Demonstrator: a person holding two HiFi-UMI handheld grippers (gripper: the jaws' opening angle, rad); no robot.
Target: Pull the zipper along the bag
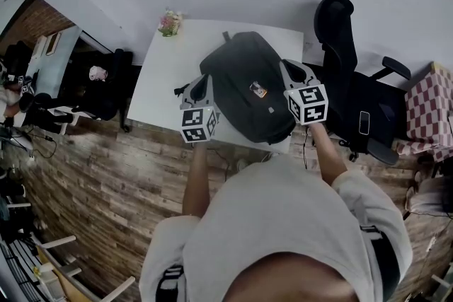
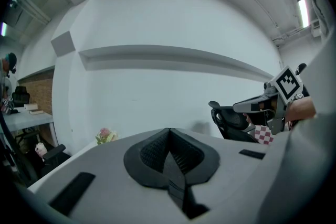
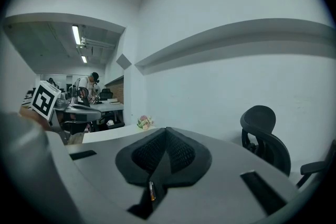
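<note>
A dark grey backpack point(image 1: 244, 85) lies on the white table point(image 1: 159, 88), with a small orange tag point(image 1: 258, 89) on its top. My left gripper point(image 1: 203, 83) sits at the bag's left edge. In the left gripper view its jaws point(image 2: 169, 152) are shut, and a dark ribbed strip point(image 2: 176, 186) is pinched between the pads. My right gripper point(image 1: 286, 68) is at the bag's right edge. It is shut point(image 3: 166, 152) too, and a small brass-coloured metal piece point(image 3: 152, 190), seemingly the zipper pull, shows between its pads. The bag itself is hidden in both gripper views.
A small bunch of flowers point(image 1: 170, 22) stands at the table's far left corner. A black office chair point(image 1: 340, 32) is close on the right, beside a checkered cloth point(image 1: 428, 109). Desks and a person point(image 3: 93, 84) fill the room to the left. A wall runs behind the table.
</note>
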